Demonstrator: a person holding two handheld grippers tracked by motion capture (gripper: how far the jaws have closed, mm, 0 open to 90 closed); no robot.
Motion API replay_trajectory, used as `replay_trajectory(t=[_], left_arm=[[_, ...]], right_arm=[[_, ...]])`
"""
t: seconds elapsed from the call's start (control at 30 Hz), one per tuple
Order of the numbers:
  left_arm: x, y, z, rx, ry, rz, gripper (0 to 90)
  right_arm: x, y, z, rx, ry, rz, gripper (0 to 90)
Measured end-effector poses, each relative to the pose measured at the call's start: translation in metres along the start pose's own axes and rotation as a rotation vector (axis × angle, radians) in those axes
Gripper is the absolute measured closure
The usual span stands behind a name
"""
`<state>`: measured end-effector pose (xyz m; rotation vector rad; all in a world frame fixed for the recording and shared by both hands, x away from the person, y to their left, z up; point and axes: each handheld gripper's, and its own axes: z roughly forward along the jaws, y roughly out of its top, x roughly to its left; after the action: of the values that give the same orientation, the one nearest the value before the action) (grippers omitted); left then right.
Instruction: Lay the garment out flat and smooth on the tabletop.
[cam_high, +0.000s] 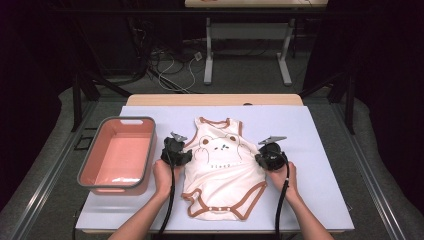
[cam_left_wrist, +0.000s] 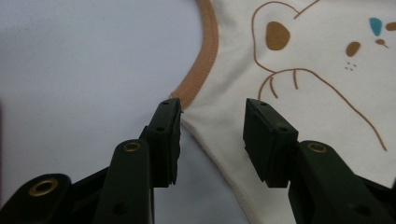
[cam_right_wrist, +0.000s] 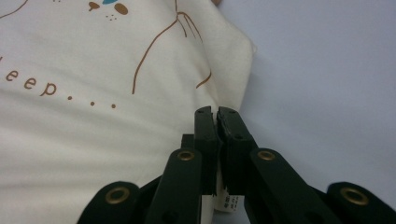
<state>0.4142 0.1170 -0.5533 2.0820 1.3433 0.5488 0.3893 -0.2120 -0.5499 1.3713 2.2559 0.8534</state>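
A cream baby bodysuit (cam_high: 222, 170) with brown trim and a bear print lies flat on the pale lavender mat (cam_high: 320, 145), neck end away from me. My left gripper (cam_high: 188, 154) sits at its left side just under the armhole. In the left gripper view the left gripper (cam_left_wrist: 212, 112) stands open, with the bodysuit's (cam_left_wrist: 303, 93) seam edge lying between the jaws and the pads clear of it. My right gripper (cam_high: 258, 160) is at the garment's right side. In the right gripper view the right gripper (cam_right_wrist: 216, 112) is shut, pinching the side edge of the bodysuit (cam_right_wrist: 93, 116).
A pink basin (cam_high: 89, 170) with a grey rim stands at the mat's left, close to my left hand. Bare mat stretches to the right of the garment and in front of it. Beyond the table are a desk frame (cam_high: 247, 50) and loose cables on the floor.
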Motion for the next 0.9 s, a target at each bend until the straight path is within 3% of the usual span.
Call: replay_trajectory(t=[0.1,0.23,0.3,0.4,0.47,0.57,0.7,0.9], left_arm=[[0.006,0.003,0.004,-0.022,0.021,-0.003,56.6],[0.015,0.007,0.01,-0.03,-0.007,-0.032,59.2],[0.017,0.007,0.015,-0.019,-0.041,-0.025,67.0],[0.015,0.008,0.015,-0.014,-0.059,0.007,80.5],[0.01,0.01,0.015,-0.004,-0.038,0.039,86.3],[0.005,0.012,0.012,0.024,0.013,0.085,87.5],[0.002,0.01,0.008,0.037,0.073,0.11,87.7],[0.002,0.008,0.0,0.026,0.121,0.134,87.7]], right_arm=[[0.001,0.0,0.0,-0.003,0.003,0.003,85.0],[0.001,0.001,-0.001,-0.011,0.006,0.009,83.6],[0.0,0.001,-0.001,-0.01,0.007,0.009,82.7],[0.001,0.001,-0.002,-0.014,0.014,0.014,81.8],[0.001,0.002,-0.002,-0.021,0.017,0.013,81.7],[0.001,0.002,-0.003,-0.035,0.025,0.013,81.8],[0.003,0.002,-0.004,-0.026,0.036,0.006,81.9],[0.01,0.003,-0.001,-0.012,0.052,-0.014,82.6]])
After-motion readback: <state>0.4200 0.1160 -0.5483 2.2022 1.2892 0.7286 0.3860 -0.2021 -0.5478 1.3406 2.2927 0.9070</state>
